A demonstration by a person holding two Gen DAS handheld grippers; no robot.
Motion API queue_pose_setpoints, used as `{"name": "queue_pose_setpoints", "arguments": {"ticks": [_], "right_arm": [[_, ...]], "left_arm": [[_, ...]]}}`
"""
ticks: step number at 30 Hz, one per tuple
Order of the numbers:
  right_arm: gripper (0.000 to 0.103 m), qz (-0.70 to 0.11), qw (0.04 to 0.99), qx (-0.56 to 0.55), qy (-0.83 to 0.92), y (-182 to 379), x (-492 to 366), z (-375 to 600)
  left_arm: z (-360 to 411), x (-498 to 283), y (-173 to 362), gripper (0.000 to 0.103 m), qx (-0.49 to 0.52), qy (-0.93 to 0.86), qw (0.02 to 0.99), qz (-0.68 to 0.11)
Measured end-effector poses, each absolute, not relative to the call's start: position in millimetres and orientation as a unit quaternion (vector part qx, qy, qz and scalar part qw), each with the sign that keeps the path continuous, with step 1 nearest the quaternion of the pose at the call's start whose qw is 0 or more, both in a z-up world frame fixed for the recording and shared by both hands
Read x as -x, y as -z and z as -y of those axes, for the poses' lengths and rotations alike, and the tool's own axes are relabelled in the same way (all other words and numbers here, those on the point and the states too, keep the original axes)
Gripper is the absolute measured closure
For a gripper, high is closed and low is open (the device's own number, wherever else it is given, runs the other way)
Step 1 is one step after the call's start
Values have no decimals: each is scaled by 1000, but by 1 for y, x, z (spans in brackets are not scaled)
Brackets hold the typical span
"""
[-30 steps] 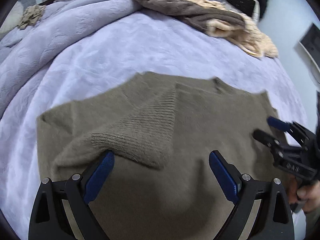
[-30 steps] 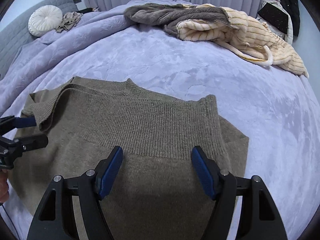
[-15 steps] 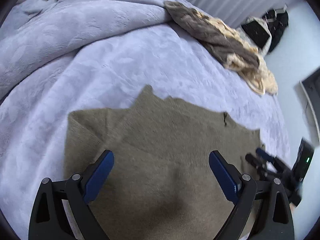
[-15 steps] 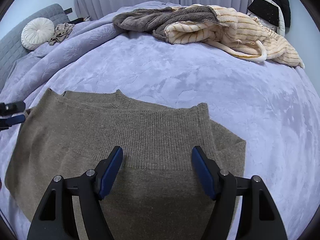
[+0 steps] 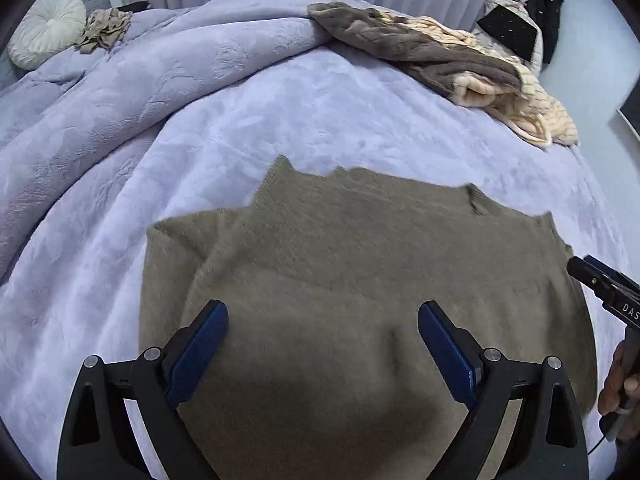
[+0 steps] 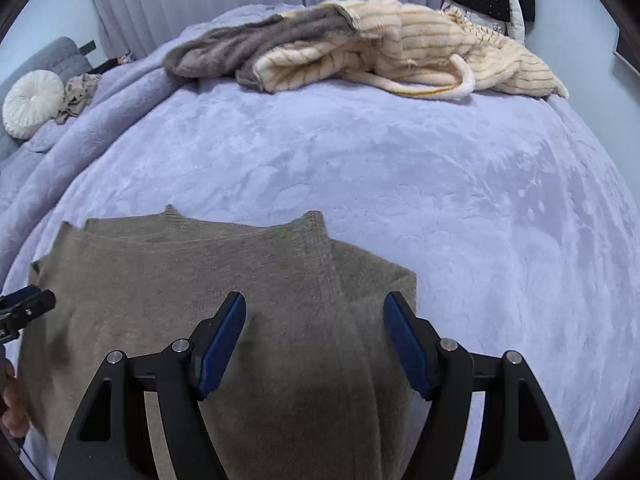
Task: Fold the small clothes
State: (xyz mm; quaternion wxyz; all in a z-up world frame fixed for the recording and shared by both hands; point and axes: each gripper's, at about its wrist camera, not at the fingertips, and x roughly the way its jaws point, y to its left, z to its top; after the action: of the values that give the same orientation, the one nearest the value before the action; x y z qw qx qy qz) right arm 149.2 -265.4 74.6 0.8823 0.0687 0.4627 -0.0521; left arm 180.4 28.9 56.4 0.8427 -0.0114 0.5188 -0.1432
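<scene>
Olive sweater (image 5: 360, 280) lies flat, sleeves folded in; my left tongs (image 5: 322, 344) and right tongs (image 6: 314, 340) gape wide, empty; bare lilac bedspread (image 6: 400, 168) beyond collar.

Lavender plush bed (image 6: 400, 184) carrying a flat olive-brown sweater (image 6: 168, 280) up front, a grey-and-cream striped fleece heap (image 6: 360, 52) (rumpled) at the far edge, plus a round white cushion (image 6: 32, 102).

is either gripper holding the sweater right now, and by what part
Nothing is held. The left gripper and right gripper both hang open above the olive sweater.
</scene>
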Motion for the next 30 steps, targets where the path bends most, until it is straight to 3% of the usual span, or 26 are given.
{"name": "queue_pose_setpoints", "arguments": {"ticks": [6,9,13,18,21,25,30], "right_arm": [[24,-477,878,26,-18,-61,-103,183],[24,-503,861,75,28,-35,-91,190],[24,-500,864,10,57,-41,-70,242],[22,-479,873,-44,79,-68,-53,249],[22,-488,871,-40,43,-61,-48,218],[22,-520,853,27,35,-29,-38,188],[22,-520,853,-17,41,-29,-8,216]], "left_arm": [[-5,-117,-36,7,-89,137,838,-520],[-34,-103,-29,0,-68,131,838,-525],[-76,-81,-33,0,-49,135,835,-532],[-76,-68,-56,0,-12,131,841,-525],[-58,-65,-55,0,-19,127,842,-523],[-64,-63,-15,0,-44,86,819,-566],[-85,-23,-30,0,-39,104,826,-552]]}}
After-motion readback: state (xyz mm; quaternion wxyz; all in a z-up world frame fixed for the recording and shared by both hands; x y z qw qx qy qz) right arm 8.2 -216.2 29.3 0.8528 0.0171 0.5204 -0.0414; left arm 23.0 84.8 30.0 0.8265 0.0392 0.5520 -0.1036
